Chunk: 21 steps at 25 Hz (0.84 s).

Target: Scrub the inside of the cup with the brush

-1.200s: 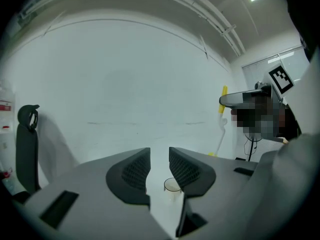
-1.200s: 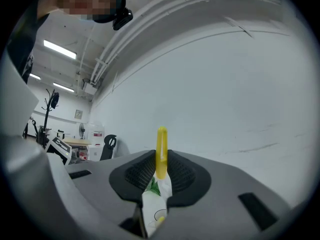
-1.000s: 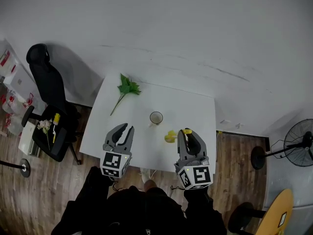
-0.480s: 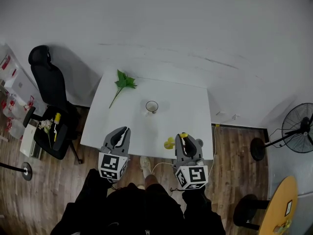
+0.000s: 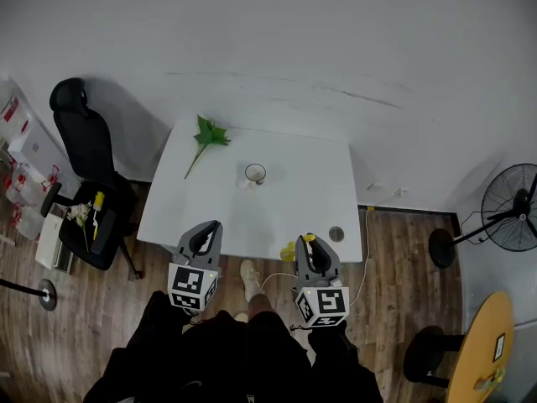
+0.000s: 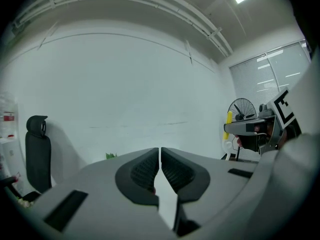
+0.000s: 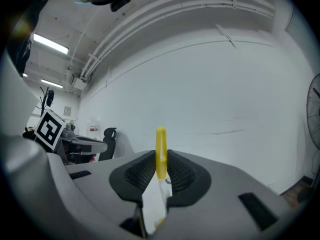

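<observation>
A small cup (image 5: 255, 173) stands upright near the middle of the white table (image 5: 310, 191). My right gripper (image 5: 309, 243) hovers at the table's front edge, shut on the yellow brush (image 7: 161, 151), whose handle sticks up between the pads. The brush's head (image 5: 289, 251) hangs to the left of the jaws. My left gripper (image 5: 207, 233) is at the front edge too, left of the right one, shut with nothing between its pads (image 6: 145, 170). Both grippers are well short of the cup. From the left gripper view, the right gripper (image 6: 250, 130) and brush (image 6: 229, 118) show at the right.
A green leafy sprig (image 5: 205, 133) lies at the table's far left corner. A small round disc (image 5: 336, 233) sits near the front right edge. A black office chair (image 5: 80, 141) stands left of the table, a floor fan (image 5: 512, 208) at the right, a yellow round table (image 5: 485, 351) bottom right.
Both grippers have drawn back from over the table to its front edge. The left jaws have closed. The round disc on the table now shows.
</observation>
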Tool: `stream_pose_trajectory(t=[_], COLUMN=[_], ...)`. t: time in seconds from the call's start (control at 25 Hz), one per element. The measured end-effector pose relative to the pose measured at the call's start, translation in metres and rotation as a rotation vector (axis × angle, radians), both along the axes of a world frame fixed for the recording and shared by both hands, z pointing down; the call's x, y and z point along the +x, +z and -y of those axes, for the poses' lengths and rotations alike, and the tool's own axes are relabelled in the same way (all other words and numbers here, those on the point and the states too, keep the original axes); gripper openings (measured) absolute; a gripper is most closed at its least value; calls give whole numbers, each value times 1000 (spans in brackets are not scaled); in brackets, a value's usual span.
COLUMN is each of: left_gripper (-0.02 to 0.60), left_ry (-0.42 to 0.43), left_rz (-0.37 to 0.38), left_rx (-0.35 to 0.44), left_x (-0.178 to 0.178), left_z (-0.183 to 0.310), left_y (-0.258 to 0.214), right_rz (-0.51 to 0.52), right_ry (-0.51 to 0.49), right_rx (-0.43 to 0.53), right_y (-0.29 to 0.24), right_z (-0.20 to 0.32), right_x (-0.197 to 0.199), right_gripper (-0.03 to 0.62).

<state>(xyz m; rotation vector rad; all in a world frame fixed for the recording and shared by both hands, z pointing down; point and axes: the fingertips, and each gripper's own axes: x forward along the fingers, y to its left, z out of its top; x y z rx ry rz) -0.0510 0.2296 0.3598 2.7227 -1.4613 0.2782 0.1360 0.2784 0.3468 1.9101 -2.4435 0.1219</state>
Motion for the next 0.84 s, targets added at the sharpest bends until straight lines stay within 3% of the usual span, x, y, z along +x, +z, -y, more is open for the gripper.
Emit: stream_pose_trajectory(t=[0.84], left_gripper=[34], left_ry=[-10], left_rz=[26], left_rx=[24], left_x=[25], left_z=[-5], left_y=[-6], right_rz=[18], right_ry=[-34], right_rx=[38], right_y=[-8], right_z=[2], right_x=[17], right_gripper=[84])
